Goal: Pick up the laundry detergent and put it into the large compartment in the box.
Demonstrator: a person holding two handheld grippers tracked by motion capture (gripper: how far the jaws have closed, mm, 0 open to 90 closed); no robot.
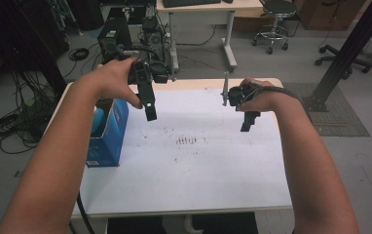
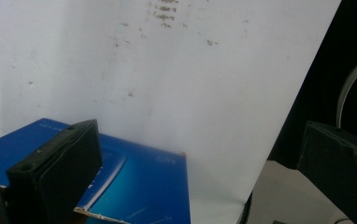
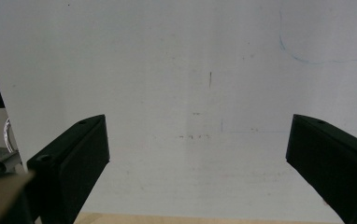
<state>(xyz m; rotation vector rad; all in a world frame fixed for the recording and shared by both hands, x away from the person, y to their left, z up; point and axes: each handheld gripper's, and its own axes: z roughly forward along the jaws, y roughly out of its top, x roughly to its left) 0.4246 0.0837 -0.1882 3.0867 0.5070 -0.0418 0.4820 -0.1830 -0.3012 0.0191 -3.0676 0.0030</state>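
High view shows us an open-topped blue cardboard box [image 1: 108, 136] upright at the white table's [image 1: 198, 165] left edge. We hold our left gripper [image 1: 150, 113] just beside it and our right gripper [image 1: 249, 123] well apart, all 4 jaws spread wide and empty.

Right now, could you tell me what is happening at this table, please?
A person holds a two-jaw claw in each hand above a white table. The left claw hovers open beside an open blue box standing at the table's left edge; the left gripper view looks down on the box's side between the spread jaws. The right claw hangs open over bare tabletop. Neither claw grips anything, and the box is untouched.
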